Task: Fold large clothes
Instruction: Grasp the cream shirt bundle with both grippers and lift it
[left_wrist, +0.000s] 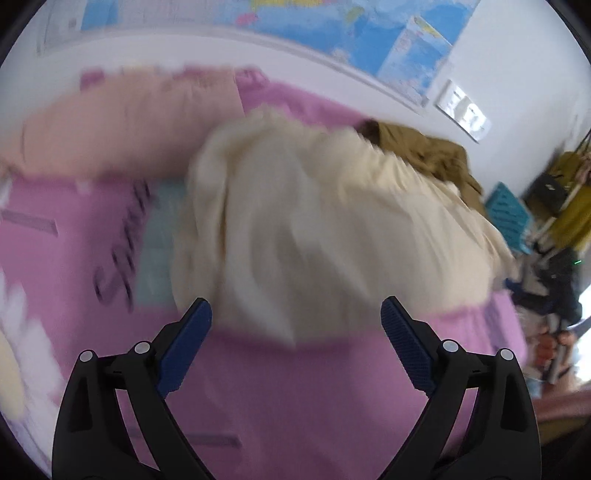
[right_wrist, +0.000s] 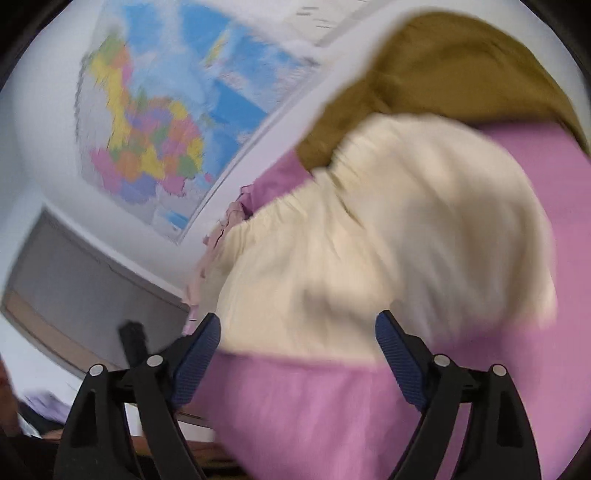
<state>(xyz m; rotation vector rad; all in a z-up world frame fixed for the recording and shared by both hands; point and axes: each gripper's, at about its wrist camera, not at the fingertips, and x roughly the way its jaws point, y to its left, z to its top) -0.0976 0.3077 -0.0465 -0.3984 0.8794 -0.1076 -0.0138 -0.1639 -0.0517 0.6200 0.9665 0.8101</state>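
A large cream garment (left_wrist: 314, 229) lies crumpled on a pink bed sheet (left_wrist: 295, 398); both views are blurred. My left gripper (left_wrist: 295, 314) hovers open over the garment's near edge, with nothing between its blue pads (left_wrist: 184, 347). In the right wrist view the same cream garment (right_wrist: 369, 240) spreads over the pink sheet (right_wrist: 314, 413), its gathered edge toward the wall. My right gripper (right_wrist: 297, 325) is open just above the garment's near hem, and its blue pads (right_wrist: 195, 362) grip nothing. An olive-brown garment (left_wrist: 424, 151) (right_wrist: 424, 74) lies bunched behind the cream one.
A peach pillow (left_wrist: 122, 122) sits at the far left of the bed. A coloured map (right_wrist: 147, 129) hangs on the white wall behind. To the right of the bed are a teal crate (left_wrist: 506, 210) and dark clutter (left_wrist: 554, 280). The bed's edge runs at lower left in the right wrist view.
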